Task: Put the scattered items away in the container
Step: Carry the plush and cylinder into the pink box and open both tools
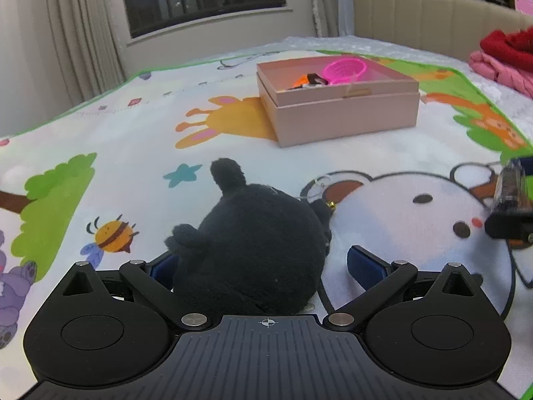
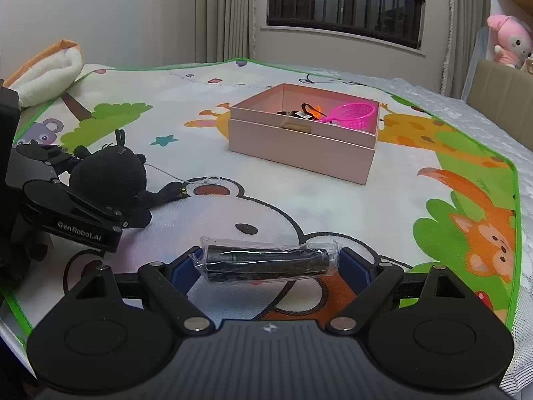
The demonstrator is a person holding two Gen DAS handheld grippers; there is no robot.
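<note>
- The left gripper (image 1: 263,266) has its jaws around the black plush toy (image 1: 253,243) on the cartoon play mat (image 1: 133,140); the left pad is half hidden by fur and the right pad stands slightly clear, so a firm pinch cannot be told.
- The right gripper (image 2: 268,263) pinches a dark cylinder in clear plastic wrap (image 2: 266,260) endwise between its widely spread jaws.
- The pink box (image 2: 299,146) sits farther back on the mat, open, holding a pink toy net (image 2: 353,115) and small dark items (image 2: 299,113).
</note>
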